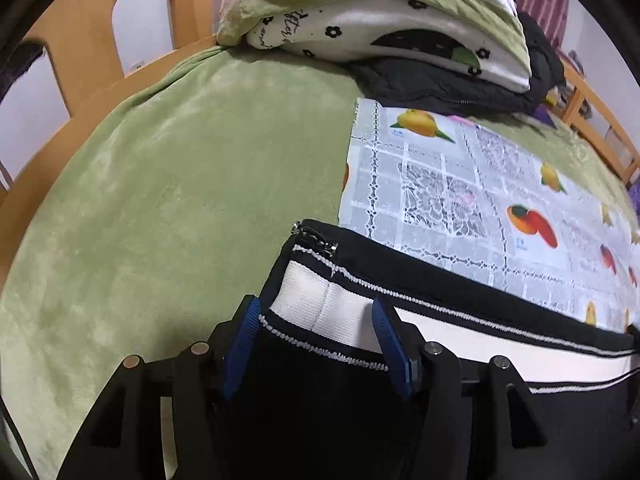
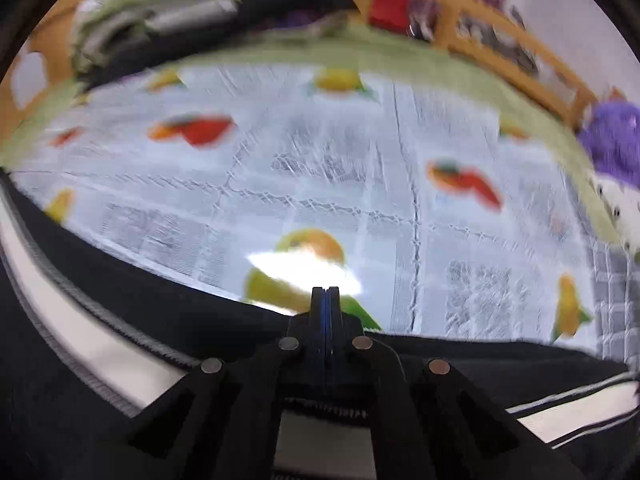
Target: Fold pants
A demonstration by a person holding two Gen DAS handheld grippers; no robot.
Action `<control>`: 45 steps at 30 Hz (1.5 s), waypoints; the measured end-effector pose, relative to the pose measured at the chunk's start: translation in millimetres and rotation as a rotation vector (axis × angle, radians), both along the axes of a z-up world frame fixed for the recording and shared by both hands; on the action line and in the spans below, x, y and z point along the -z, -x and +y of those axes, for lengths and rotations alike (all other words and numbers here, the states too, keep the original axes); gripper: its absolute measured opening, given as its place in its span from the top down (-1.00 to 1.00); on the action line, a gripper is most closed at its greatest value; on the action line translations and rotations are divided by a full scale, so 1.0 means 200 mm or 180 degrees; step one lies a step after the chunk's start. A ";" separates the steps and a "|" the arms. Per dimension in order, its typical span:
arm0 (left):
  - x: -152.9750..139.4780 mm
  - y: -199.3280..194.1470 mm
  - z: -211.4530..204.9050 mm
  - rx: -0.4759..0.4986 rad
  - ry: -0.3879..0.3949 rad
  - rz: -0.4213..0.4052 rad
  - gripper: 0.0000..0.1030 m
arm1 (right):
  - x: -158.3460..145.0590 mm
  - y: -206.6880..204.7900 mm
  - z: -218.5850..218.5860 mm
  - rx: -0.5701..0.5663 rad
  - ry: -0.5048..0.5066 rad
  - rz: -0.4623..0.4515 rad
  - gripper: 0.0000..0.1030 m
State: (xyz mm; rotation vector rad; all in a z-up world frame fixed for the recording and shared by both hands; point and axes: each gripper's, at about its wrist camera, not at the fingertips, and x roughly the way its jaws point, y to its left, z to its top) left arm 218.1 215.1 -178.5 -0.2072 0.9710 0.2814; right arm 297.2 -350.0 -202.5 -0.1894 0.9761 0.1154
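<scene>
Black pants [image 1: 400, 268] with a white side stripe and a zipped cuff lie across the fruit-print plastic sheet [image 1: 480, 184] and the green blanket [image 1: 180, 200]. My left gripper [image 1: 316, 320] is open, its blue pads either side of the pants' white stripe at the cuff end. In the right wrist view the pants [image 2: 140, 300] run along the near edge of the sheet [image 2: 320, 168]. My right gripper [image 2: 325, 304] is shut, its pads pressed together just above the black cloth; whether cloth sits between them is hidden. That view is motion-blurred.
A folded green and white flowered quilt [image 1: 380, 12] rests on a black jacket [image 1: 460, 88] at the bed's head. A wooden bed rail [image 1: 80, 60] runs along the left. A purple plush toy [image 2: 612, 140] sits at the right by another wooden rail [image 2: 500, 36].
</scene>
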 end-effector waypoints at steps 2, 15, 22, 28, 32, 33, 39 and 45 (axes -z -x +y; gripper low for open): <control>-0.04 0.03 -0.01 0.0065 -0.0061 -0.0086 -0.09 | -0.04 0.01 -0.02 0.0035 -0.0115 -0.0039 1.00; 0.07 -0.07 -0.09 0.0302 0.0030 -0.0110 -0.24 | -0.04 0.17 -0.34 0.0625 -0.0394 -0.0116 0.54; -0.13 0.01 0.00 0.0120 -0.0029 -0.0254 -0.24 | -0.14 0.22 -0.36 0.0905 -0.0360 -0.0153 0.54; -0.14 0.40 0.19 -0.0124 0.0288 -0.0240 -0.23 | -0.33 0.46 -0.25 0.0875 -0.0477 -0.0241 0.54; -0.10 0.65 0.27 -0.0223 0.0717 -0.0258 -0.23 | -0.43 0.60 -0.14 0.0926 -0.0682 -0.0252 0.54; -0.06 0.71 0.28 -0.0229 0.0813 -0.0244 -0.21 | -0.44 0.62 -0.12 0.0926 -0.0729 -0.0222 0.54; 0.09 0.75 0.26 -0.0219 0.1064 -0.0208 -0.21 | -0.55 0.76 0.07 0.0866 -0.0752 -0.0196 0.03; 0.16 0.65 0.29 -0.0387 0.1273 -0.0368 -0.15 | -0.63 0.88 0.15 0.0978 -0.0626 -0.0164 -0.24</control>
